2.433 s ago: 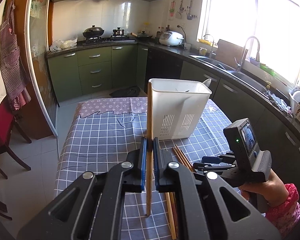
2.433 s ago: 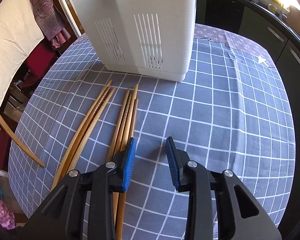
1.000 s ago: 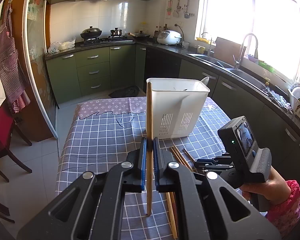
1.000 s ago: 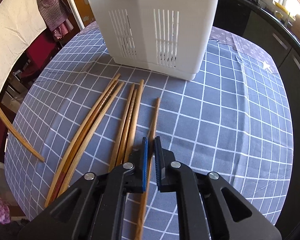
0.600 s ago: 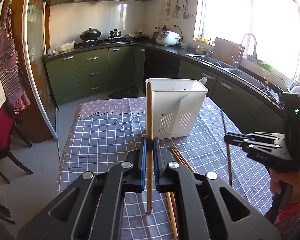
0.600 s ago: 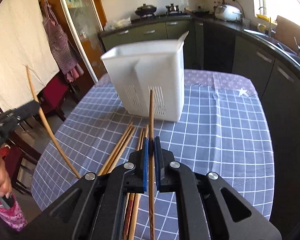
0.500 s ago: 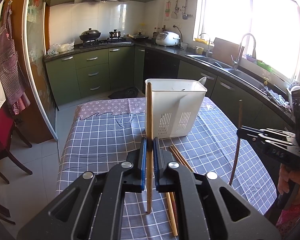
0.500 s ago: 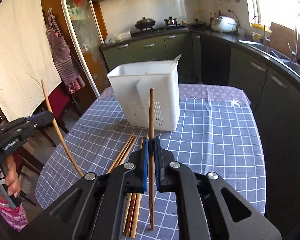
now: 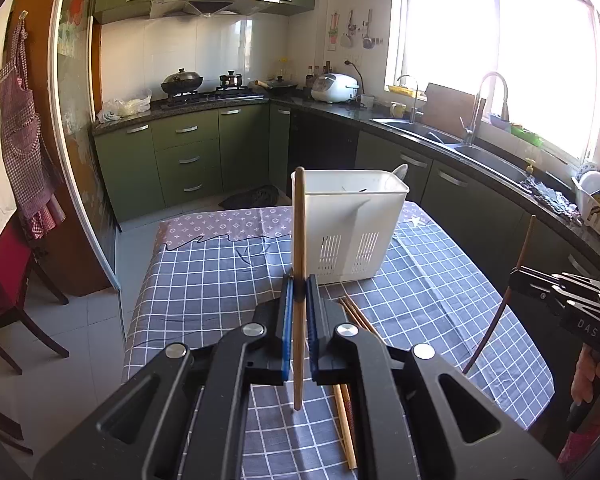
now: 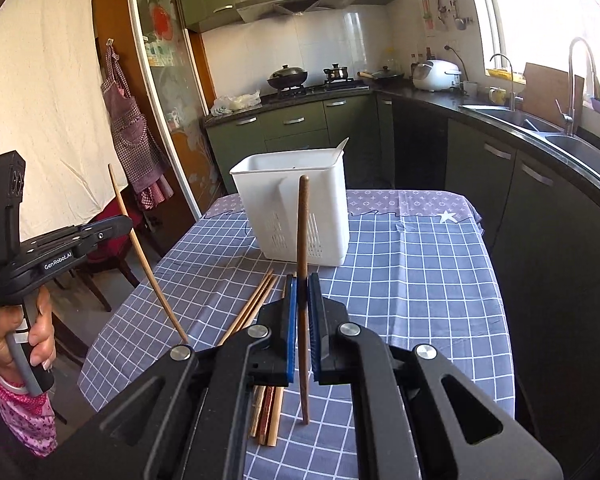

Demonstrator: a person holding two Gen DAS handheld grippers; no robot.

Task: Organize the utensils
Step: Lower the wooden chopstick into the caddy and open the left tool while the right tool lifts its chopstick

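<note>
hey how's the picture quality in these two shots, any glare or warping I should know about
Left wrist view: the window is blown out white, hazing the faucet; fisheye bends the door frame. Right wrist view: glare only at the top right, the white utensil holder evenly lit; both held chopsticks sharp.

The place was a home kitchen. Green cabinets [image 9: 188, 152] ran along two walls under a dark counter [image 9: 420, 120]. A gas stove [image 9: 216, 94] carried a wok [image 9: 182, 80] and a small pot [image 9: 231, 79], with a steel hood [image 9: 212, 0] above them. A white rice cooker [image 9: 334, 88] stood in the corner. A double sink [image 9: 452, 140] with a tall tap [image 9: 490, 96] lay under a bright window [image 9: 500, 48]. Ladles [image 9: 352, 36] hung on the tiled wall. A checked apron [image 9: 20, 120] hung at the left, near a red chair [image 9: 4, 280]. The table [image 9: 204, 280] had a blue checked cloth, like in a family house.
</note>
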